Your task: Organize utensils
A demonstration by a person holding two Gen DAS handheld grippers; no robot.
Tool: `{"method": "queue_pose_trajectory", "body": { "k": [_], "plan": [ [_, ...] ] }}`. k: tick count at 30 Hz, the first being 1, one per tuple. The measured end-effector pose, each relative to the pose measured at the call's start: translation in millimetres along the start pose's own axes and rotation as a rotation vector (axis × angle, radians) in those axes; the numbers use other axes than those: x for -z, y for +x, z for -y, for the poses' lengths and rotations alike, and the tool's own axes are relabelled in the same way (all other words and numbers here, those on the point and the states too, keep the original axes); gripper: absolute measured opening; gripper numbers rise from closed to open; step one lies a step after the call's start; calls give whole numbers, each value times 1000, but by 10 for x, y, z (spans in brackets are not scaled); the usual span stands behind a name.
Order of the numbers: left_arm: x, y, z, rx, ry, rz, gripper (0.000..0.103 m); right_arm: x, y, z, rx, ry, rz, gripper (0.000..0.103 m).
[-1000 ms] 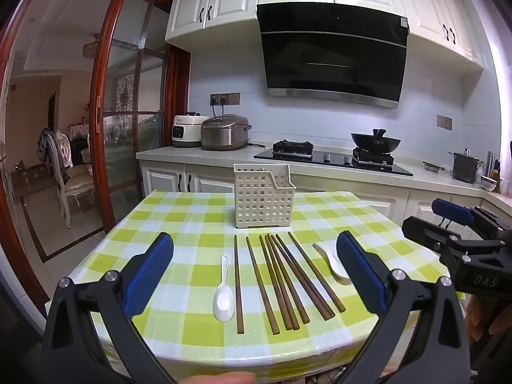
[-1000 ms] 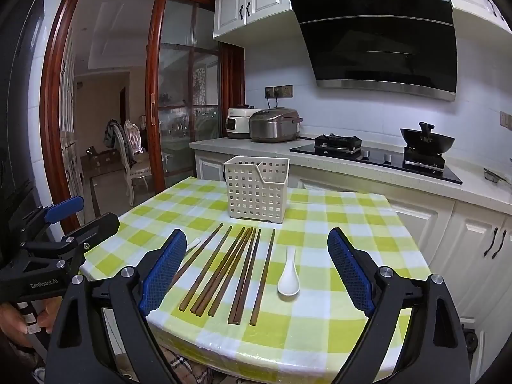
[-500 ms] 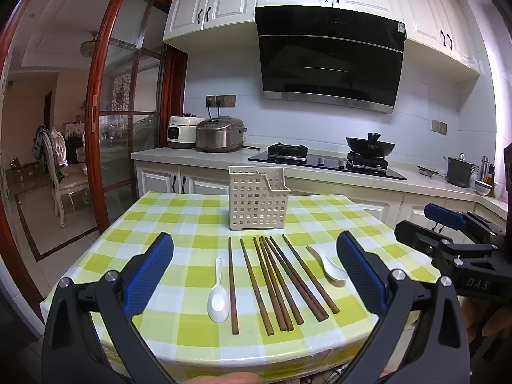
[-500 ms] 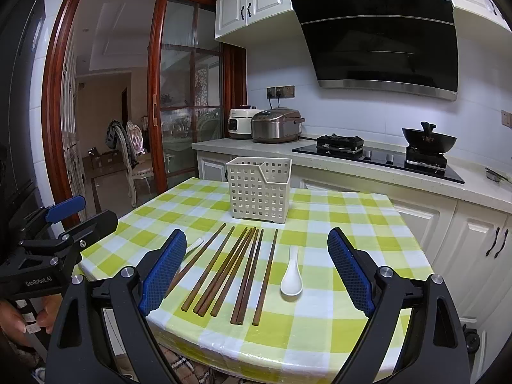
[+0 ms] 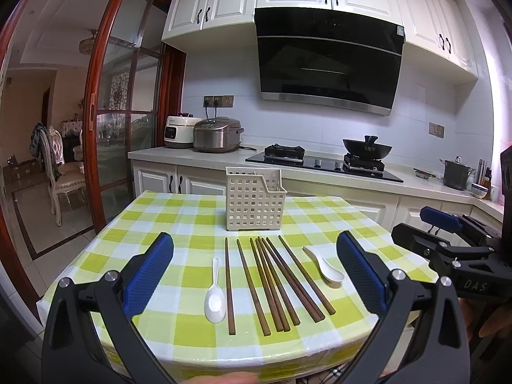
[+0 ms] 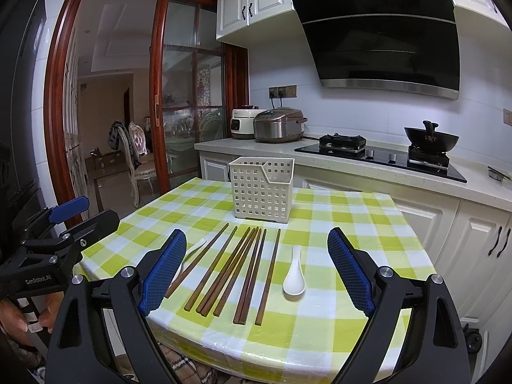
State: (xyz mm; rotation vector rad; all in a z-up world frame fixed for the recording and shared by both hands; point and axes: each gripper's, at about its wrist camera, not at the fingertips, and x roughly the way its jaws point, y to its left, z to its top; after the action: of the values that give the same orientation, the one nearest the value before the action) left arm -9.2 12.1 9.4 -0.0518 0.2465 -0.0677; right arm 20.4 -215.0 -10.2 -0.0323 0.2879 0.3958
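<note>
Behind the table (image 5: 179,220), which wore a green-and-white checked cloth, a kitchen counter ran along the wall with two rice cookers (image 5: 204,134), a black hob and a wok (image 5: 367,149) under a dark extractor hood (image 5: 326,70). On the cloth stood a cream perforated utensil holder (image 5: 255,203), upright and set toward the counter side of the table. Nearer the cameras than the holder lay a row of brown chopsticks (image 5: 272,278), roughly parallel and pointing toward the holder; in the left wrist view the middle ones touched or overlapped, while the leftmost stick lay a little apart. One white spoon (image 5: 215,297) lay just beside that leftmost stick, bowl toward the table's near edge. A second white spoon (image 5: 326,265) lay on the other side of the chopsticks, near but not touching them. The left gripper (image 5: 254,275) hung above the near edge of the table on the same side of the holder as the chopsticks, its blue-padded jaws spread wide and holding nothing. The right gripper (image 6: 256,270) hung likewise over the near edge, jaws wide apart and empty, with the chopsticks and the second spoon (image 6: 294,276) seen between its fingers. Each gripper also showed at the edge of the other's view, well apart from the utensils.
</note>
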Motion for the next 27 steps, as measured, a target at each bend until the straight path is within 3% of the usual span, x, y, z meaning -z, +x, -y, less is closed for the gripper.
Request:
{"method": "queue_pose_trajectory", "body": {
  "k": [27],
  "plan": [
    [-13, 10, -20, 10, -5, 2, 99, 20, -2, -2, -6, 12, 4, 85]
  ]
}}
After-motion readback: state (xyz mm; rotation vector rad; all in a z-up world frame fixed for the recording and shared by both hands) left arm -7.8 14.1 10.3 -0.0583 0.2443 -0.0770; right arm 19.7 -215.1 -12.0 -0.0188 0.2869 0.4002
